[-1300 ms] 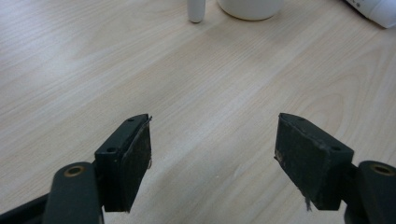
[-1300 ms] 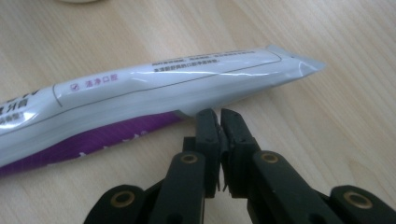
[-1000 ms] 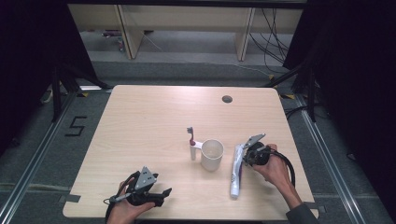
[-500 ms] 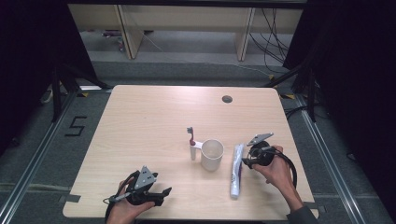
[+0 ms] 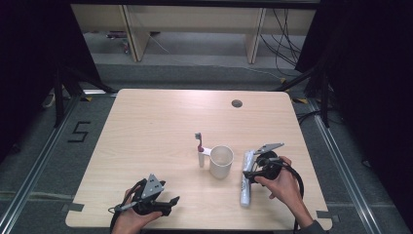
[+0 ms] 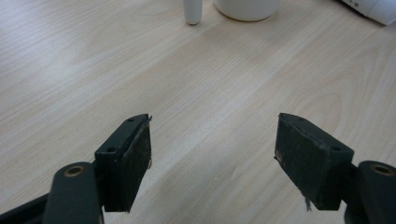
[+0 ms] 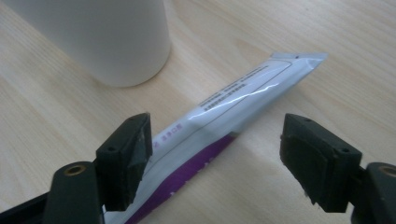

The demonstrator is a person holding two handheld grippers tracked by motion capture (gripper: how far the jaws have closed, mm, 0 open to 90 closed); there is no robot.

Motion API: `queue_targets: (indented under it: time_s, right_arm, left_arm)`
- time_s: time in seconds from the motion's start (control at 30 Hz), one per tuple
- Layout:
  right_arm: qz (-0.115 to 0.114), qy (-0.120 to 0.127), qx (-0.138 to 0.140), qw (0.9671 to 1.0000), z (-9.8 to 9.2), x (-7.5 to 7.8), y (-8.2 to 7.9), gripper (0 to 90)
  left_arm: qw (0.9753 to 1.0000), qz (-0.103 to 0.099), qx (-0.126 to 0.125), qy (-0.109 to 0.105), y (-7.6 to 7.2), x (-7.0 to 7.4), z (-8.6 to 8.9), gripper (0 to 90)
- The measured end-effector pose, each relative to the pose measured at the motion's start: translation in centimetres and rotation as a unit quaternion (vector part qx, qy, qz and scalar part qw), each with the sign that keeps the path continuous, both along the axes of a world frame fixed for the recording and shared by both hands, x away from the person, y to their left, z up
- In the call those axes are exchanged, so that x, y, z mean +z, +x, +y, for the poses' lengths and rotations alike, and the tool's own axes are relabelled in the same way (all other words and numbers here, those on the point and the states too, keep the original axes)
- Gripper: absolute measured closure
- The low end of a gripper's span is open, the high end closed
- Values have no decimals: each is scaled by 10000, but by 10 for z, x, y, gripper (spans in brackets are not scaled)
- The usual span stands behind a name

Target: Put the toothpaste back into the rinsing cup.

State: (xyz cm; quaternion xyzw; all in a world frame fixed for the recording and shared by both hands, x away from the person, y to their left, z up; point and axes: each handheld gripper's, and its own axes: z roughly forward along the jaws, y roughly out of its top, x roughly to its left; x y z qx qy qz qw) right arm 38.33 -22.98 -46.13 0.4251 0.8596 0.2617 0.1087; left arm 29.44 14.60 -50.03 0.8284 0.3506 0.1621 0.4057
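Note:
A white and purple toothpaste tube (image 5: 245, 184) lies flat on the wooden table (image 5: 160, 126), to the right of a white cup (image 5: 221, 161). A toothbrush (image 5: 199, 148) with a white handle stands upright just left of the cup. My right gripper (image 5: 249, 171) is open over the tube's far half; in the right gripper view (image 7: 217, 128) the tube (image 7: 243, 93) runs between the jaws, with the cup (image 7: 107, 37) behind. My left gripper (image 5: 171, 201) rests open at the near edge, with bare wood between its jaws (image 6: 215, 123). Ahead of it are the cup's base (image 6: 246, 7) and the toothbrush handle (image 6: 192, 11).
A dark round hole (image 5: 237, 103) sits in the table's far right part. Pale shelf legs (image 5: 132, 34) stand on the floor beyond the table. A "5" marking (image 5: 79, 131) is on the floor at the left. Cables trail from the right gripper toward the near right corner.
My right gripper has shifted slightly nearer and lower over the tube. The tube, cup, toothbrush and left gripper have stayed put.

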Motion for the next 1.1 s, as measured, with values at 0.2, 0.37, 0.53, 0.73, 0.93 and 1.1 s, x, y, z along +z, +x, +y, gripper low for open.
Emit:
queue_targets:
  time_s: [0.2,0.37,0.53,0.73,0.93,1.1]
  right_arm:
    - [98,-91,33,9999,9,-5,-4,246]
    - [176,-154,57,9997,15,-10,-4,243]
    - [288,-187,47,9994,18,-15,-4,256]
    - [286,-316,152,9990,13,-16,-3,333]
    - [466,-386,142,9981,6,-14,-2,432]
    - [644,-449,13,9969,0,-13,-2,503]
  left_arm:
    - [10000,10,-11,15,-1,0,-1,267]
    - [10000,6,2,7,0,-1,0,268]
    - [9999,15,-52,100,0,0,1,267]
    - [9999,25,-49,87,0,0,0,267]
    - [10000,16,-54,79,-1,-1,0,267]
    - [10000,8,-30,17,-1,-1,-1,267]
